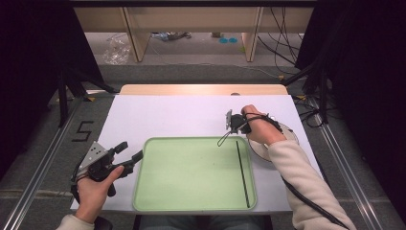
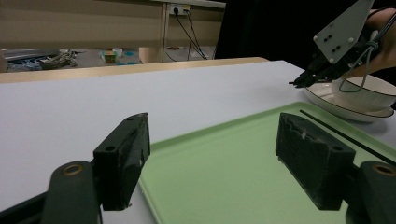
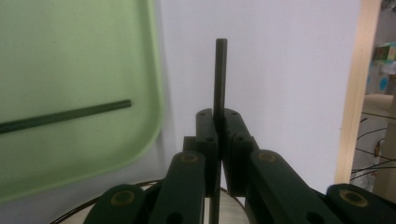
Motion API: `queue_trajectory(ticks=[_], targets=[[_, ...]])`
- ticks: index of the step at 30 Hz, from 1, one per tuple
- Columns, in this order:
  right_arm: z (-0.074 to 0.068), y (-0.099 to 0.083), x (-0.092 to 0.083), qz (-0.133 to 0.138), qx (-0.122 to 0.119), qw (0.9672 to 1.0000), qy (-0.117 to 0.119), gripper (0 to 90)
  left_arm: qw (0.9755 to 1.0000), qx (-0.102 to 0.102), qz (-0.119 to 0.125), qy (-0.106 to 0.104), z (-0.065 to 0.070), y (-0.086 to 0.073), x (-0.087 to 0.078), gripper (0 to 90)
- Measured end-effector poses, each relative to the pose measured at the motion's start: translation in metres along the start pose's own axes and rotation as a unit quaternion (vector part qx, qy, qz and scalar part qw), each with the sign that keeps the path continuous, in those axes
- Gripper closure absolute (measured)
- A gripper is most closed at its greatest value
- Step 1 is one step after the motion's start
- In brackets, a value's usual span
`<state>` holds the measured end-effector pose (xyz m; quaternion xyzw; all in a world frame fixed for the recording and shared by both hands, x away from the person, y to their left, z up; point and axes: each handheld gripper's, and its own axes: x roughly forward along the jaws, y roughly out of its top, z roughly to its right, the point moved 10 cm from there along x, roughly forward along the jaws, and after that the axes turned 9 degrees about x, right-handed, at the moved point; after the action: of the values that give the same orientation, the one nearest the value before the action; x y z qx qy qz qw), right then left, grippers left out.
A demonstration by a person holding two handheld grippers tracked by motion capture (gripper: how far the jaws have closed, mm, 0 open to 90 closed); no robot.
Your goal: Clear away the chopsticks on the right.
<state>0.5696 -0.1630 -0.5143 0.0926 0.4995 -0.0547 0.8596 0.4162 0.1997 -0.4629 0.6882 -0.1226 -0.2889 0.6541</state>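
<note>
Right gripper (image 3: 218,133) clamps black chopstick (image 3: 220,79) above bowl (image 2: 369,95); wrist bent.

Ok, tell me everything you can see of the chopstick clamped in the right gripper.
The held chopstick is a thin, straight, dark rod, matt grey-black, its material unclear. The right gripper is shut on it, the fingers pressing it from both sides. It runs on past the fingers, and its blunt tip stands out over the white tabletop, just beyond the green tray's edge. Its lower part passes down between the fingers above the bowl. A second, similar chopstick lies flat in the tray.
</note>
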Motion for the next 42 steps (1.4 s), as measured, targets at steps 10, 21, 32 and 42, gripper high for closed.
queue_trajectory(ticks=[10,21,32,42], targets=[[0.013,0.014,-0.022,0.058,0.045,0.9972,-0.017,87.6,1.0000,0.001,0.000,0.001,0.000,0.000,0.000,26.3],[0.024,0.034,-0.049,0.129,0.075,0.9884,-0.029,87.7,1.0000,0.001,0.000,0.001,0.000,0.000,0.000,26.3],[0.036,0.049,-0.081,0.204,0.139,0.9687,-0.029,87.7,1.0000,0.002,0.001,0.001,0.000,0.000,0.000,26.2],[0.050,0.055,-0.107,0.285,0.239,0.9279,-0.017,87.7,1.0000,0.000,0.002,0.001,0.000,0.001,0.000,26.2]])
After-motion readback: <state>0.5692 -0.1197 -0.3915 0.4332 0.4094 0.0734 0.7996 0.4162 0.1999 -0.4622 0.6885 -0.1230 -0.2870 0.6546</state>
